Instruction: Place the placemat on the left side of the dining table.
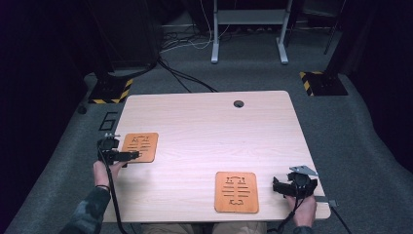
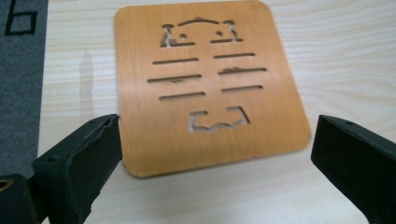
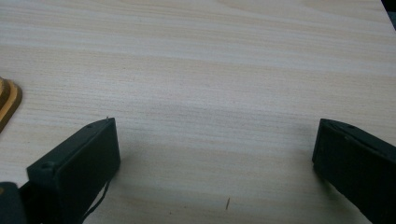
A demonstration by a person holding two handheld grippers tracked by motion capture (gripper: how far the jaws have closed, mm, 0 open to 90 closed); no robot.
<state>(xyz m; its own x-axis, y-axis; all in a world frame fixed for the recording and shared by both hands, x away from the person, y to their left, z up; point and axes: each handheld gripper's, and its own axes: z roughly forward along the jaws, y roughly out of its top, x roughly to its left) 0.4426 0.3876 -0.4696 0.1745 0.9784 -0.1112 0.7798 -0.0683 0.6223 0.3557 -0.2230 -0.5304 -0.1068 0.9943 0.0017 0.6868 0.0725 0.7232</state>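
Two orange wooden coasters lie on the table point(image 1: 204, 126) — one coaster point(image 1: 140, 146) near its left edge, the other coaster point(image 1: 236, 191) near its front edge — and two handheld grippers.

1. A pale wood-grain bench with rounded corners point(image 1: 204, 122) fills the middle of the high view; a small round dark cable hole point(image 1: 238, 104) sits near its far edge.
2. Grey carpet floor point(image 1: 360, 141) surrounds the bench on every side.
3. 2 dark floor plates edged with yellow-and-black hazard stripes lie beyond the far corners, 1 on the left point(image 1: 111, 90) and 1 on the right point(image 1: 323, 83).
4. A white metal frame on 2 legs point(image 1: 248, 29) stands farther back.
5. Black and white cables point(image 1: 182, 58) trail across the carpet.
6. The far room is dark; light falls mostly on the bench.
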